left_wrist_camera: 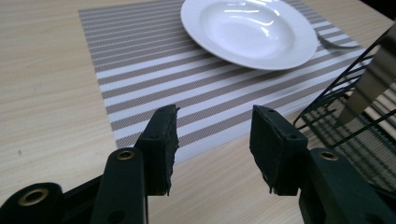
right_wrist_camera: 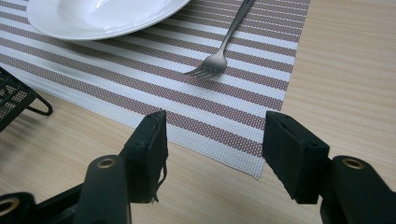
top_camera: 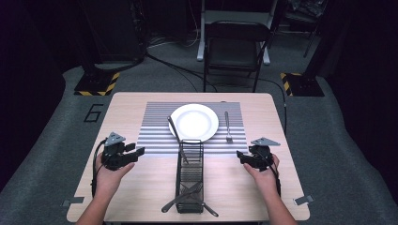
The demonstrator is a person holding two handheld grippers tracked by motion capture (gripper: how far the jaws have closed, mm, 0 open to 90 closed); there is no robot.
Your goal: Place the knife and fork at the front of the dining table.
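i'm between picks in laying the table: my left gripper (left_wrist_camera: 212, 142) and right gripper (right_wrist_camera: 212, 154) both gape, empty. the fork (right_wrist_camera: 223, 50) lies right of the plate (top_camera: 193, 122); next i must reach the basket (top_camera: 189, 180) near it for a knife (top_camera: 180, 197).
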